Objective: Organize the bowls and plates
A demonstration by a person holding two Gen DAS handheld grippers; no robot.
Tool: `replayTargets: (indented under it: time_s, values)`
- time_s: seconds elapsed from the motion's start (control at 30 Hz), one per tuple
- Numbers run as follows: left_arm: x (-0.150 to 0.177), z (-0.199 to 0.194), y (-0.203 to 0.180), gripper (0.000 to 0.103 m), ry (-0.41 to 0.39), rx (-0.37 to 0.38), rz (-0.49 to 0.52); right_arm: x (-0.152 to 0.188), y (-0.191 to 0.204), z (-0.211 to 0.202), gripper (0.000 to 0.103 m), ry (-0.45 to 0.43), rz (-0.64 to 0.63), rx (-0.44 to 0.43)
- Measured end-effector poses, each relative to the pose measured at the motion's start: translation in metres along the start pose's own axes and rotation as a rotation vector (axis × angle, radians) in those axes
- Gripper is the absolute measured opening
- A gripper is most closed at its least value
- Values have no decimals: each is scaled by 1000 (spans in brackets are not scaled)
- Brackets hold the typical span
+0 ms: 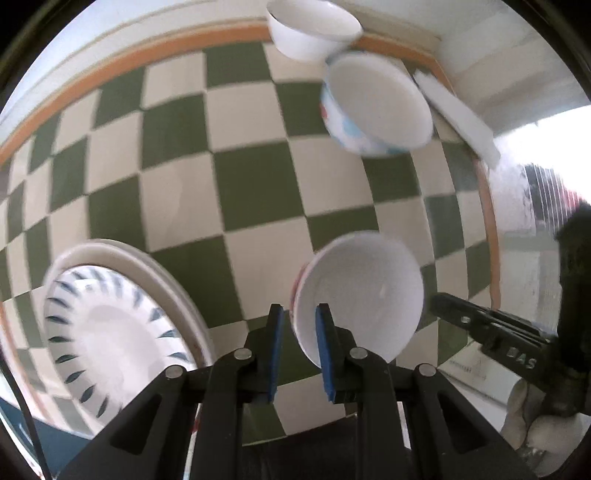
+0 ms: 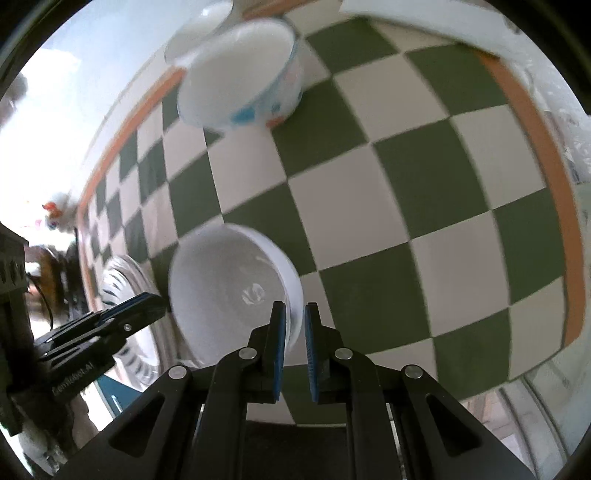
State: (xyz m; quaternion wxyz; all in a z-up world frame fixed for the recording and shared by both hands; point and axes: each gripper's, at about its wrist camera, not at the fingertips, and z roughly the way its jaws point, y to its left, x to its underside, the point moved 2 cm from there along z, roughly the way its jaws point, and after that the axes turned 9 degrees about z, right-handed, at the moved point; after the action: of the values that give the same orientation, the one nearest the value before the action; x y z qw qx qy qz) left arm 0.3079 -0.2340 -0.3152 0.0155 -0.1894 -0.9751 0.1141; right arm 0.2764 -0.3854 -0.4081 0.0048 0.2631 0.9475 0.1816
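Observation:
A white bowl (image 1: 360, 295) sits between both grippers over the green-and-white checked cloth. My left gripper (image 1: 300, 319) has its blue pads on either side of the bowl's left rim. My right gripper (image 2: 294, 317) has its pads on either side of the opposite rim of the same bowl (image 2: 229, 288). A bowl with blue and red print (image 1: 373, 107) stands farther back, also in the right wrist view (image 2: 243, 77). A plain white bowl (image 1: 310, 29) stands behind it. Stacked plates (image 1: 110, 325), the top one with blue dashes, lie at the left.
The checked cloth (image 1: 240, 177) has an orange border. A white flat strip (image 1: 458, 114) lies at its far right edge. The right gripper's body (image 1: 495, 332) shows in the left wrist view, the left gripper's body (image 2: 96, 325) in the right wrist view.

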Motion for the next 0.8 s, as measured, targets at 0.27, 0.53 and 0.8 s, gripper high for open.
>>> replayTargets:
  time_s: [0.27,0.53,0.8]
  values:
    - [-62,-31,8,31,-84,38,-82,-44,5,-55,45,-112,0,-37]
    - [-139,2,8,31,-21,46,-99,-115,19,-47,45,-154,35,-57]
    - [-175,45,-3,21,23,9,-28,-160,27,-10,45,-124,60,-30]
